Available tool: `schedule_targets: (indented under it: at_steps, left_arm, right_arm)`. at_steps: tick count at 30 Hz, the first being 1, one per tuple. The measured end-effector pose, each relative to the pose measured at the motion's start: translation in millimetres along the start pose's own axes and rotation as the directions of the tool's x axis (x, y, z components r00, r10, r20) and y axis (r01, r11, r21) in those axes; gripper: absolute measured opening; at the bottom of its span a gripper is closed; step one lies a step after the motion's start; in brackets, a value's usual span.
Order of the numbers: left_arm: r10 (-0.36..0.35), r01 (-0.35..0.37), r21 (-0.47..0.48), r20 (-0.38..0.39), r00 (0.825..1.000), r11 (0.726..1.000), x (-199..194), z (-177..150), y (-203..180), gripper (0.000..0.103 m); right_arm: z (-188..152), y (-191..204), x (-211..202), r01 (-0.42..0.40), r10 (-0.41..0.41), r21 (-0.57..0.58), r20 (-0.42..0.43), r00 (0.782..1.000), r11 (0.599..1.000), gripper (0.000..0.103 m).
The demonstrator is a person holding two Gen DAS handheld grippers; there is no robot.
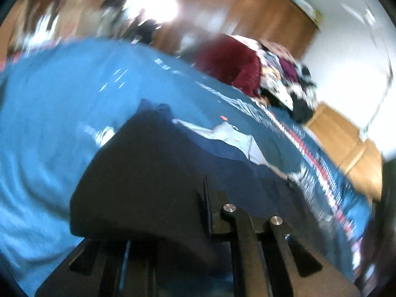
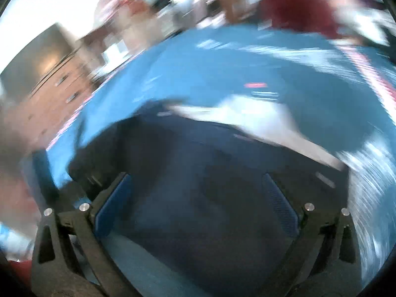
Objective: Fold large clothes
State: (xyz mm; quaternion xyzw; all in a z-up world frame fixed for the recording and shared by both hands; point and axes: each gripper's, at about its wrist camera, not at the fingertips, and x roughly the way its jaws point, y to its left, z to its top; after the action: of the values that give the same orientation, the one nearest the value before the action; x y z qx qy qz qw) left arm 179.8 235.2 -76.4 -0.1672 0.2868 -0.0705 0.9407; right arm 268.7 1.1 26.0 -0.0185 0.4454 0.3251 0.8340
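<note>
A dark navy garment [image 1: 148,163] with a pale grey inner panel [image 1: 230,136] lies on a blue bedspread [image 1: 49,113]. My left gripper [image 1: 203,188] is shut on a fold of the garment; the cloth drapes over and hides its left finger. In the right wrist view the same garment [image 2: 198,153] spreads below and in front of my right gripper [image 2: 196,188]. That gripper stands wide open, its blue pads [image 2: 113,205] far apart and nothing pinched between them. Both views are smeared by motion.
A maroon garment [image 1: 230,59] and a heap of patterned clothes [image 1: 284,79] sit at the bed's far right. The bedspread has a red and white patterned border [image 1: 316,158]. Wooden furniture [image 1: 252,12] stands behind the bed, and a wooden dresser [image 2: 57,86] on the left.
</note>
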Motion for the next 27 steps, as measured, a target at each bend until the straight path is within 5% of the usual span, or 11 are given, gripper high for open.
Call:
schedule_targets:
  at_steps: [4,8,11,13,14,16,17,22,27]
  left_arm:
    - [0.019,-0.018,0.113,-0.004,1.0,0.993,6.9,5.1,-30.1,0.012]
    - [0.019,-0.014,0.204,-0.022,1.0,0.979,16.5,3.4,-56.0,0.013]
    - [0.007,0.003,0.248,-0.039,0.999,0.969,28.1,0.3,-70.9,0.014]
    - [-0.003,0.016,0.259,-0.052,0.999,0.966,32.4,-0.8,-76.3,0.015]
    - [-0.004,0.019,0.269,-0.056,0.998,0.963,34.0,-1.4,-80.1,0.015]
    - [-0.018,0.037,0.286,-0.07,0.997,0.957,37.3,-2.1,-89.0,0.015]
    - [-0.026,0.05,0.303,-0.08,0.996,0.952,40.0,-3.3,-96.6,0.015]
    - [-0.122,0.171,0.424,-0.14,0.983,0.89,47.5,-16.0,-159.0,0.015]
    - [-0.237,0.359,0.503,-0.29,0.927,0.786,75.9,-54.7,-243.5,0.015]
  right_arm:
    - [68.7,51.8,93.9,-0.128,0.121,-0.014,-0.249,0.961,0.992,0.103]
    - [87.4,93.9,145.9,-0.091,0.055,-0.077,-0.383,0.922,0.993,0.103]
    - [81.3,94.5,164.8,-0.011,-0.048,-0.144,-0.402,0.914,0.99,0.099]
    - [74.5,72.8,171.5,0.038,-0.088,-0.131,-0.399,0.913,0.991,0.077]
    - [67.3,56.3,173.1,0.031,-0.061,-0.08,-0.4,0.915,0.996,0.055]
    - [52.9,21.1,163.9,-0.064,0.085,0.072,-0.345,0.935,0.995,0.032]
    - [43.9,5.1,153.5,-0.119,0.154,0.133,-0.293,0.944,0.984,0.009]
    - [-32.6,-84.4,73.5,-0.256,0.275,0.37,0.001,0.961,0.893,0.006]
    - [-106.2,-161.3,36.9,-0.242,0.23,0.514,0.088,0.969,0.823,0.006]
